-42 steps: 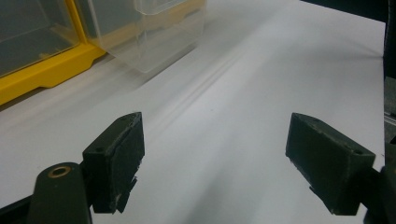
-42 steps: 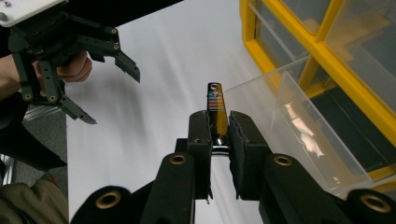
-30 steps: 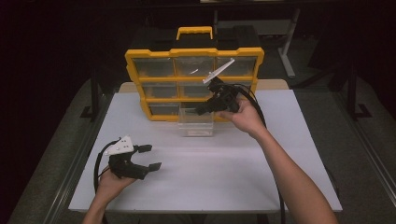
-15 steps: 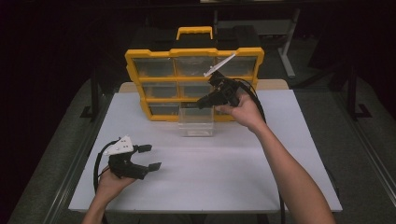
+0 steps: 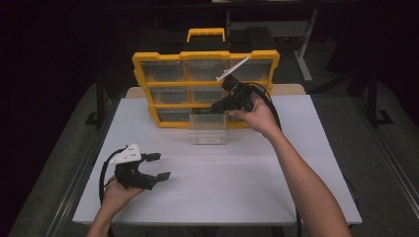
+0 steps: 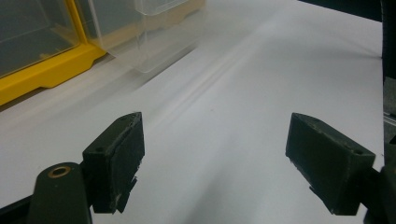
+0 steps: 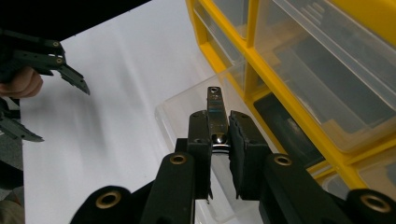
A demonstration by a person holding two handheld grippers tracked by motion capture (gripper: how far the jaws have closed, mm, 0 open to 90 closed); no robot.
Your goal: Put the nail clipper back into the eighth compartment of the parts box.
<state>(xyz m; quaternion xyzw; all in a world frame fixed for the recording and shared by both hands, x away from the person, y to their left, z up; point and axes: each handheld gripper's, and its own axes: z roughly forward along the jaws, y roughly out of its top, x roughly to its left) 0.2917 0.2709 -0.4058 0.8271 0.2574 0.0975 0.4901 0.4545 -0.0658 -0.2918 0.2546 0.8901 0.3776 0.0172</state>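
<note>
My right gripper (image 7: 218,126) is shut on a small flat metal strip (image 7: 216,116) with a hole at its tip. It hangs over a clear plastic drawer (image 7: 182,112) that stands on the table, out of the yellow organizer (image 5: 205,89). In the high view my right gripper (image 5: 216,108) points left and down above the clear drawer (image 5: 207,129). My left gripper (image 5: 158,166) rests low over the table at the front left, jaws wide apart. In the left gripper view nothing lies between the jaws of my left gripper (image 6: 215,154).
The organizer stands upright at the back of the white table (image 5: 257,182), its clear drawers facing me and a yellow handle (image 5: 205,33) on top. An empty slot (image 7: 285,126) gapes in its bottom row behind the drawer. Dark floor surrounds the table.
My right hand has edged slightly left and toward the organizer, still gripping the metal strip. The left hand has not moved.
</note>
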